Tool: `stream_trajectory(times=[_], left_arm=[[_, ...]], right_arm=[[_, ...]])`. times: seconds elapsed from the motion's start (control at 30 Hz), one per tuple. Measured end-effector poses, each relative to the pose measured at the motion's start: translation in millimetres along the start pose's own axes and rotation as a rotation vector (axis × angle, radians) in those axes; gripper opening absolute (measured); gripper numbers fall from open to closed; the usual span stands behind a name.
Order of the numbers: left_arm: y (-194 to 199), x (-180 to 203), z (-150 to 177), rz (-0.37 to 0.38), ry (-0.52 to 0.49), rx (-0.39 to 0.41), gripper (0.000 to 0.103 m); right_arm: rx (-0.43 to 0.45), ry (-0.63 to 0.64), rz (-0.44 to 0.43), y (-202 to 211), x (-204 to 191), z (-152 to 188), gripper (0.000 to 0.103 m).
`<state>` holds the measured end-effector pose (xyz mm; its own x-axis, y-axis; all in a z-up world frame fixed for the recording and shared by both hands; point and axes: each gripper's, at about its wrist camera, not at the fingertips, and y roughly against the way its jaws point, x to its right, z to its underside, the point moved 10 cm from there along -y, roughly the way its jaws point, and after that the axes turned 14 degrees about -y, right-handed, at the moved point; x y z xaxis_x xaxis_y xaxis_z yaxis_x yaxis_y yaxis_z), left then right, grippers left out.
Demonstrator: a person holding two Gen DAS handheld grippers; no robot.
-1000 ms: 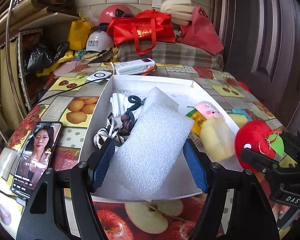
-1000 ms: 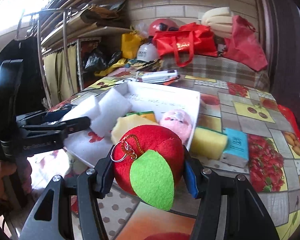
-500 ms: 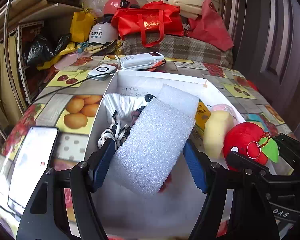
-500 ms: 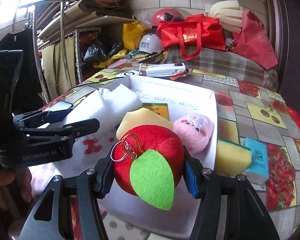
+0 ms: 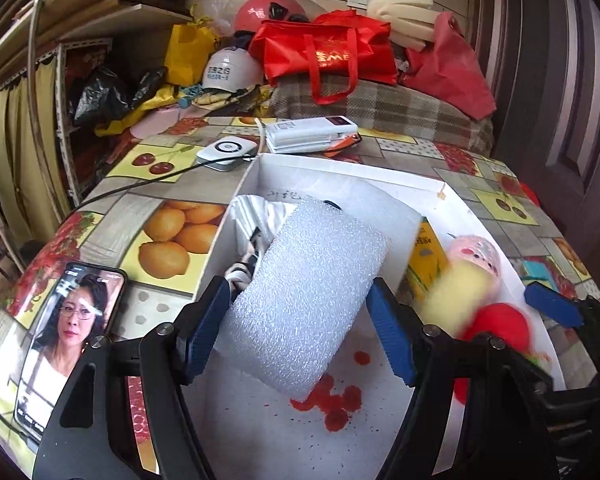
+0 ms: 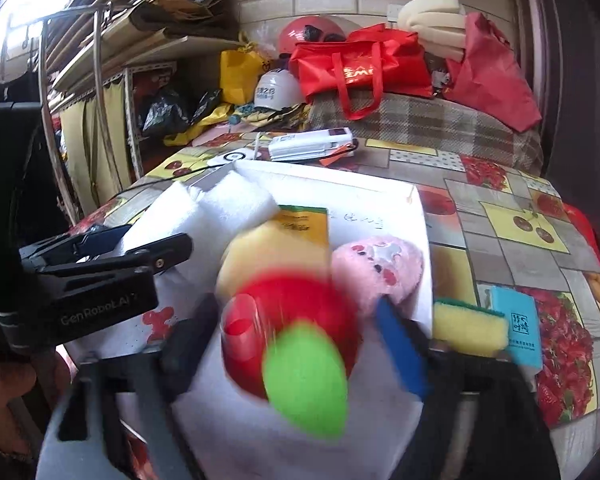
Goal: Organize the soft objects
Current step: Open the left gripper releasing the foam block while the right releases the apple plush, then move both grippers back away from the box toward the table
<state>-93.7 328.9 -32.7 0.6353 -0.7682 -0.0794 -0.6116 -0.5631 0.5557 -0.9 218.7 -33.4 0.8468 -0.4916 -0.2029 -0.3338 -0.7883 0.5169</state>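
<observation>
Everything is placed against the white box [image 5: 452,196]. Left of it, on the tablecloth, lies a phone [image 5: 68,332]. Over its near left part the left gripper [image 5: 296,336] has just been opening; the foam block [image 5: 312,300] sits between the pads, left pad touching, right pad just clear. At its near right edge the right gripper [image 6: 296,328] has just been opening too, jaws released, the blurred red plush apple [image 6: 296,324] loose between them. Right of the box lies a yellow sponge [image 6: 468,326].
</observation>
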Motion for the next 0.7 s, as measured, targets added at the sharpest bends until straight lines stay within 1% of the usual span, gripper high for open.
stream_trajectory(times=[0.03, 0.1, 0.13, 0.2, 0.3, 0.37, 0.47, 0.5, 0.57, 0.7], left_arm=[[2, -2, -1, -0.015, 0.004, 0.010, 0.088], [8, -5, -2, -0.032, 0.010, 0.035, 0.095], [12, -7, -3, -0.047, 0.014, 0.053, 0.095], [17, -8, -4, -0.060, 0.014, 0.077, 0.095], [26, -10, -7, -0.074, 0.014, 0.118, 0.095], [33, -12, -9, -0.081, 0.023, 0.153, 0.095], [46, -15, -11, -0.097, 0.036, 0.215, 0.095], [50, -15, -12, -0.103, 0.034, 0.231, 0.095], [52, -8, -12, -0.101, 0.014, 0.229, 0.095], [53, 11, -14, -0.101, -0.047, 0.222, 0.095]], right_arm=[[0.012, -0.006, -0.004, 2, 1, -1, 0.085], [0.033, -0.010, -0.006, 6, 1, -4, 0.087], [0.044, -0.009, -0.005, 8, 0, -5, 0.089], [0.062, 0.001, -0.001, 10, -1, -7, 0.103], [0.094, 0.003, -0.007, 18, -1, -9, 0.103], [0.130, -0.030, -0.004, 27, 9, -12, 0.103], [0.179, -0.090, 0.046, 42, 40, -17, 0.103], [0.200, -0.121, 0.086, 49, 61, -19, 0.103], [0.221, -0.182, 0.157, 58, 102, -24, 0.103], [0.211, -0.304, 0.255, 67, 169, -27, 0.103]])
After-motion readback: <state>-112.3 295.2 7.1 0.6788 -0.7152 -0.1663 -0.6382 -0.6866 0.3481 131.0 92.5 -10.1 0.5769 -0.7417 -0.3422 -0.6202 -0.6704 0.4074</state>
